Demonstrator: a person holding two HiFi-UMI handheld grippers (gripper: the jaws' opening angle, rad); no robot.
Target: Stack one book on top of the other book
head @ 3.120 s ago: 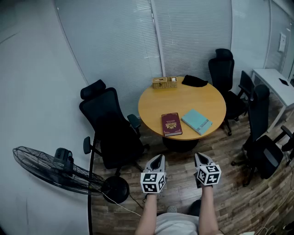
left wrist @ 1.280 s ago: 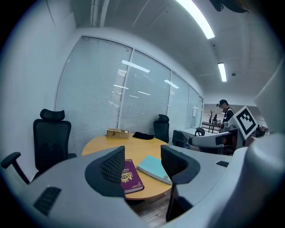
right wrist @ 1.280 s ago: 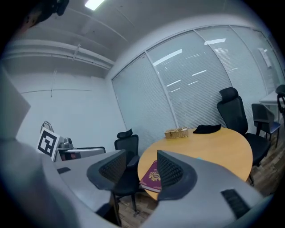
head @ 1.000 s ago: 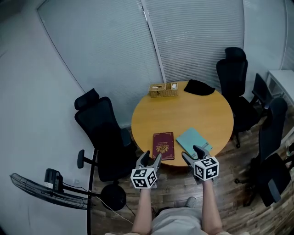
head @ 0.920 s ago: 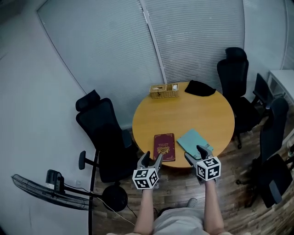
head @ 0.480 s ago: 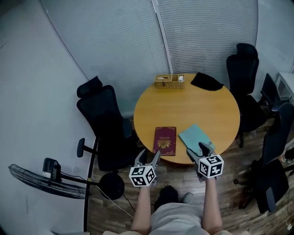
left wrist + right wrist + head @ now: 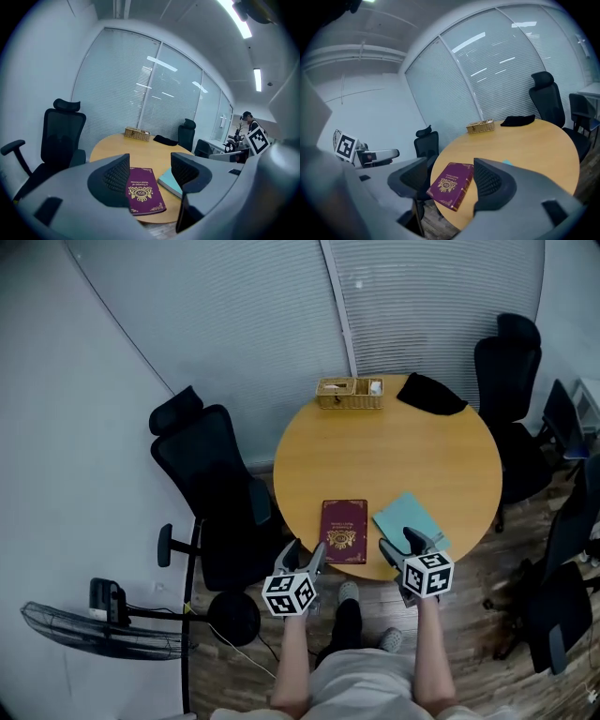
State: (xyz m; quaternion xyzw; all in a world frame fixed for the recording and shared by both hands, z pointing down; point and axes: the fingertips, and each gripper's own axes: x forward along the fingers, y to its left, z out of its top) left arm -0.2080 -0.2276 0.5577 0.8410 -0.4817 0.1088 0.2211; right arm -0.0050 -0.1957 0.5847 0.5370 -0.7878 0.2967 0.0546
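A maroon book with a gold crest (image 7: 344, 531) lies flat near the front edge of the round wooden table (image 7: 403, 446). A teal book (image 7: 410, 518) lies just to its right, apart from it. My left gripper (image 7: 307, 555) hovers open off the table's front edge, left of the maroon book. The right gripper (image 7: 400, 545) is open over the teal book's near corner. In the left gripper view the maroon book (image 7: 143, 192) and the teal book (image 7: 169, 180) show between the spread jaws of the left gripper (image 7: 151, 173). In the right gripper view the maroon book (image 7: 451, 183) lies beyond the empty right gripper (image 7: 451, 180).
A wicker basket (image 7: 349, 392) and a black cloth (image 7: 431, 393) sit at the table's far edge. Black office chairs stand at the left (image 7: 211, 484) and at the right (image 7: 506, 362). A floor fan (image 7: 103, 629) lies at the lower left.
The person has walked up to the table, and both grippers have come forward and down to its front edge. Both books lie where they were.
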